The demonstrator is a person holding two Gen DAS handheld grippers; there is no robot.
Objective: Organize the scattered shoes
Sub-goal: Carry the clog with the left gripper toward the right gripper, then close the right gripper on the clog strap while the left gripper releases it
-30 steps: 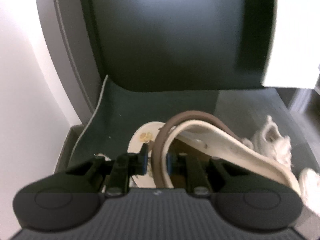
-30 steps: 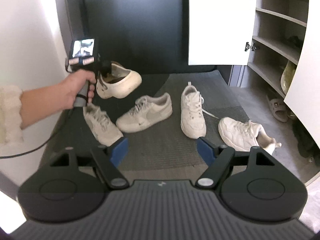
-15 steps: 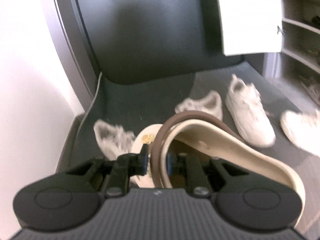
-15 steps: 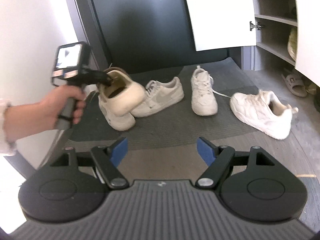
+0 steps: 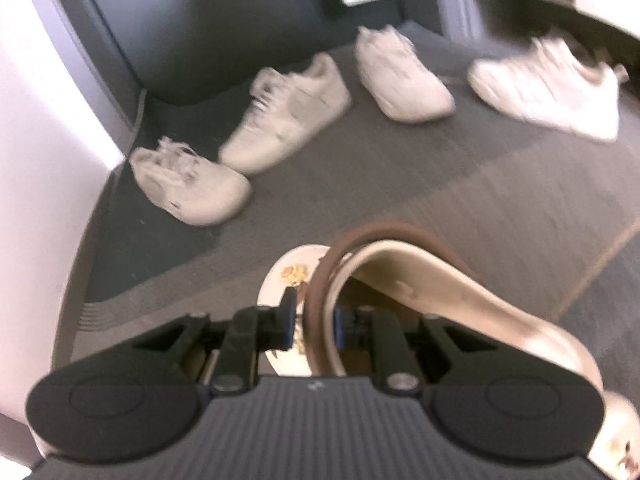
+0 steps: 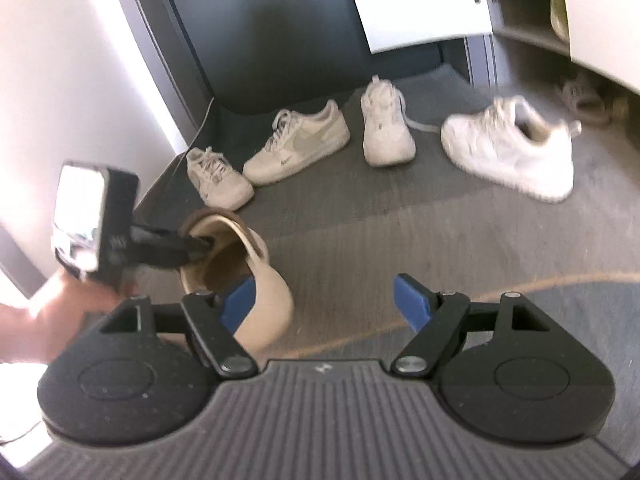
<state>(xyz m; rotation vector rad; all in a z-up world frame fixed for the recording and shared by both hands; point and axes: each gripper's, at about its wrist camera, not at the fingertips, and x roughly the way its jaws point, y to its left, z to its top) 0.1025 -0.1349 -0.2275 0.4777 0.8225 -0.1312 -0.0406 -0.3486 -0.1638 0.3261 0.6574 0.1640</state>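
My left gripper (image 5: 313, 322) is shut on the brown-trimmed collar of a cream shoe (image 5: 440, 296), which hangs in the air above the floor. In the right wrist view the same cream shoe (image 6: 260, 280) is at lower left, held by the left gripper (image 6: 200, 245) in a hand (image 6: 60, 312). My right gripper (image 6: 325, 298) is open and holds nothing. Several white sneakers lie on the dark mat: a small one (image 6: 218, 178) at left, a grey-swoosh one (image 6: 298, 142), one pointing away (image 6: 386, 128), and a bright white one (image 6: 508, 148) at right.
A dark door (image 6: 260, 20) stands behind the mat (image 6: 360, 208). An open white cabinet door (image 6: 420, 0) and shoe shelves (image 6: 528, 8) are at upper right, with a sandal (image 6: 582, 94) under the shelves. A white wall (image 6: 60, 60) bounds the left.
The left gripper has carried the cream shoe back from the mat and lower, toward the camera. Both views have pulled back and swung right, so more sneakers show.
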